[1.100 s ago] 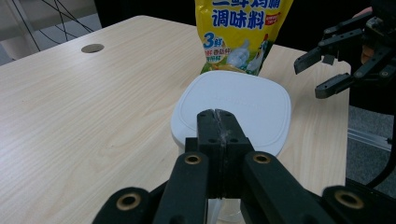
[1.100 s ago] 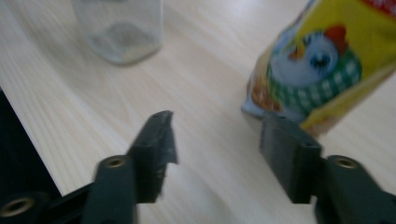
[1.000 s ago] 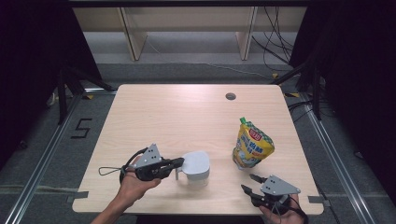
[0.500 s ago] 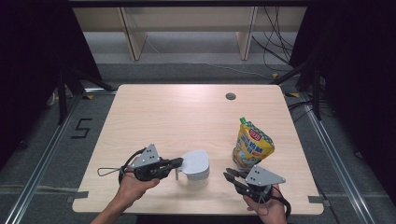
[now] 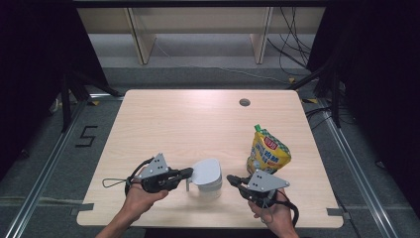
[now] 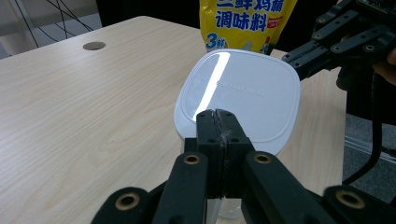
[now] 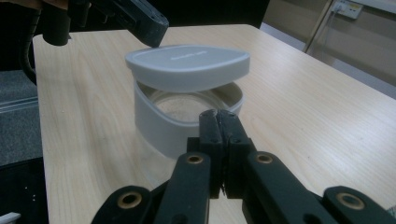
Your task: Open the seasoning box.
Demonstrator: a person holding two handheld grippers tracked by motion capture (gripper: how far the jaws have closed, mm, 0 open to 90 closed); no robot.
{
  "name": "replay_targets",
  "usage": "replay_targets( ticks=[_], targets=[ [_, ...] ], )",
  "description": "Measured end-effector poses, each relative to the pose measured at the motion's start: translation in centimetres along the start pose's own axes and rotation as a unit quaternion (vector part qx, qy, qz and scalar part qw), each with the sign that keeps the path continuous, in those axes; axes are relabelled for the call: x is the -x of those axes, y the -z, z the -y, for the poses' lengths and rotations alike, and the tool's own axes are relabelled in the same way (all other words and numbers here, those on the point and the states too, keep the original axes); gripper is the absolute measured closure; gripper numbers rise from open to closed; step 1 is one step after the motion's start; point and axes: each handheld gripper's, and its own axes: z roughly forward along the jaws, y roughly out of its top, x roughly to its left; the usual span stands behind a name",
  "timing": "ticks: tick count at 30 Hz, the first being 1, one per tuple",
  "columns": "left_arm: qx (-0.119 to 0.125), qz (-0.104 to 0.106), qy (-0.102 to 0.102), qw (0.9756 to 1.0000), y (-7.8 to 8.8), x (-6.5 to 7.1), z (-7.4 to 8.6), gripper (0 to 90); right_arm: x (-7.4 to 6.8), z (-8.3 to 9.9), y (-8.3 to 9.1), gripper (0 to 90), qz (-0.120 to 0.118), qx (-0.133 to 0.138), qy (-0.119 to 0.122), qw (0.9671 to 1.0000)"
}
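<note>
A white tub (image 5: 210, 186) stands near the table's front edge, its lid (image 5: 206, 170) tilted up. The lid (image 7: 187, 63) gapes toward my right gripper, and pale powder lies inside the tub (image 7: 163, 126). My left gripper (image 5: 190, 172) is shut, its tips (image 6: 217, 114) against the lid's (image 6: 243, 93) left edge; I cannot tell whether they pinch it. My right gripper (image 5: 230, 178) points at the tub from the right, a short gap away. Its jaws (image 7: 218, 114) have just been closing and now stand shut, with nothing between them.
A yellow seasoning pouch (image 5: 267, 151) stands upright just behind my right gripper; the pouch (image 6: 243, 21) rises right behind the tub. A cable hole (image 5: 244, 102) sits near the table's far edge. Shelving and cables lie beyond the table (image 5: 163, 124).
My right gripper has moved left from the front right corner toward the tub, and its jaws have closed. The left gripper, the tub and the pouch have stayed put.
</note>
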Motion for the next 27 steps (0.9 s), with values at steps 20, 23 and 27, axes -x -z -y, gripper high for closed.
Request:
replay_targets(
  ticks=[20, 23, 27],
  targets=[
    [-0.016, -0.004, 0.004, 0.9999, -0.2, -0.6, 0.7, 87.6, 0.2, -1.6, -1.3, 90.0, -0.013, -0.010, 0.015, 0.9998],
    [-0.001, 0.000, 0.029, 0.9996, 0.0, -1.2, 0.8, 84.8, 0.6, -1.8, -0.7, 90.0, -0.003, -0.008, 0.018, 0.9998],
    [0.013, -0.005, 0.017, 0.9998, 0.5, -1.1, 0.2, 85.1, 0.9, -1.5, -0.6, 90.0, 0.004, -0.011, 0.017, 0.9998]
  ],
)
